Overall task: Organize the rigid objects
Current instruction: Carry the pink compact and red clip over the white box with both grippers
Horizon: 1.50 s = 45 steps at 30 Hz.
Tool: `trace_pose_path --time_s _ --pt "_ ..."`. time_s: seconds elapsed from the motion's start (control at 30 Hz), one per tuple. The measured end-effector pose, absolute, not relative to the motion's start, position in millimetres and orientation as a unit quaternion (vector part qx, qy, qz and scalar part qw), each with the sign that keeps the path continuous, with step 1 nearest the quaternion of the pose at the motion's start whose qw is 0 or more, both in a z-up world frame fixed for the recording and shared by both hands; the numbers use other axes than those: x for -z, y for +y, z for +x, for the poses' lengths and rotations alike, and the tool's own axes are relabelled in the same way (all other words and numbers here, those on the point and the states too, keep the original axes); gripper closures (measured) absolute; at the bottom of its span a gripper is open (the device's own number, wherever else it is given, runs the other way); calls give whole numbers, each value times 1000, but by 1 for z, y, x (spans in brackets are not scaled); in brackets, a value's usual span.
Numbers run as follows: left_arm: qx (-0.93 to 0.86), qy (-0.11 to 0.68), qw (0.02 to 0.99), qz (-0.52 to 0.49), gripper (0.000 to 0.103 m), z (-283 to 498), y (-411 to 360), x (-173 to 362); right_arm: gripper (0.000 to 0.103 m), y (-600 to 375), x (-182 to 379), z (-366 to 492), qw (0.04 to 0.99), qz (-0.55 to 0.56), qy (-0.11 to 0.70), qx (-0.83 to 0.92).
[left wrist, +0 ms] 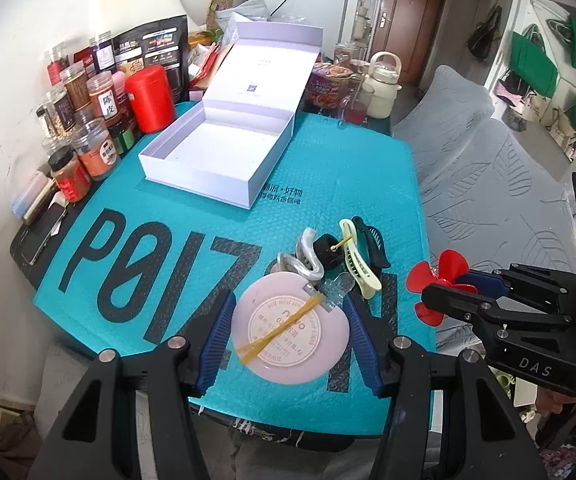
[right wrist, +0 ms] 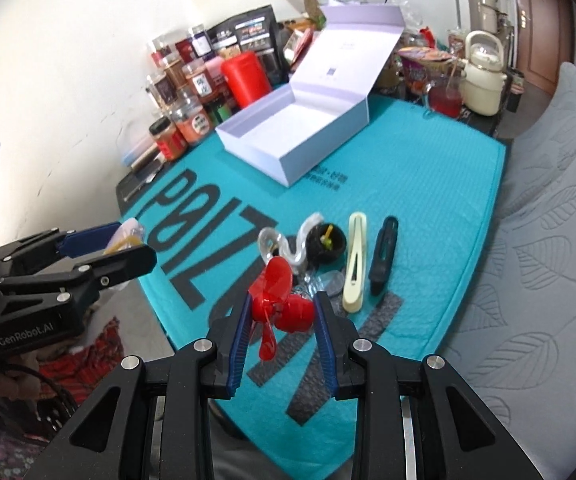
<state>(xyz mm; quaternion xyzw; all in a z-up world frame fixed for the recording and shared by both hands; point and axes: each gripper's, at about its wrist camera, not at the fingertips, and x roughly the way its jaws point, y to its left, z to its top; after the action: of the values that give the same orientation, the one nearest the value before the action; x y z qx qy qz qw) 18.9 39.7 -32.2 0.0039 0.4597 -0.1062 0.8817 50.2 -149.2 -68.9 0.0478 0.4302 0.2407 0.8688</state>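
Your left gripper (left wrist: 290, 330) clamps the stiff, slick pink compact (left wrist: 292, 328) by its rim; right gripper (right wrist: 283, 316) pinches the light, fragile fan (right wrist: 283, 300) by its body.

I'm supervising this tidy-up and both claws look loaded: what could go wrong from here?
The left claw grips only the edges of the round pink compact; tilted, it might slip. The right claw holds the red fan near its blades, which could snag on the white box wall.

Soft, even daylight is filling both fisheye views, shadows are staying faint, straight edges are bowing toward dark vignetted corners, and the white wall (right wrist: 87, 60) is washing out slightly.
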Motion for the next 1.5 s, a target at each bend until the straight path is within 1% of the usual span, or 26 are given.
trace_pose_path --time_s 0.27,0.5,1.07,1.5 --pt "151 451 879 31 48 47 54 23 73 -133 50 52 881 65 420 -206" --pt "192 448 871 61 48 81 77 18 73 -106 43 65 886 93 422 -169" --pt "258 421 864 95 48 157 145 7 73 -19 26 125 904 111 397 -112" --pt "279 427 854 97 48 226 173 13 73 19 23 186 907 104 395 -102"
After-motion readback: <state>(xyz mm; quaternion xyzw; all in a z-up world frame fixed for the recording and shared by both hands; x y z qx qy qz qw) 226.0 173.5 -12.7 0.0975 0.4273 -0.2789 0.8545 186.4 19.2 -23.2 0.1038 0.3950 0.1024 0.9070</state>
